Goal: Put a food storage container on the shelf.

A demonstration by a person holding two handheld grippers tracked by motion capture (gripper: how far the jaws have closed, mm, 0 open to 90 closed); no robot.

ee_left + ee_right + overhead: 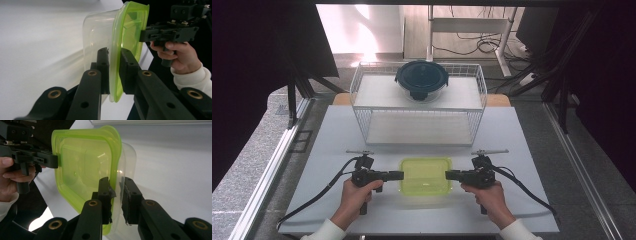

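Clear container with a green lid (pixel 425 175), held level near the front edge of the surface (pixel 337 135), in front of the wire rack (pixel 418 102). The left gripper (pixel 400 175) pinches the container's lid rim on its left side; the right gripper (pixel 448 175) pinches the rim on the opposite side. Gripping both ends likely keeps the container balanced and untilted for carrying. In each gripper view one jaw lies on the lid, the other under the rim. On the rack's upper shelf, behind the container, sits a round glass bowl with a dark lid (pixel 422 79)
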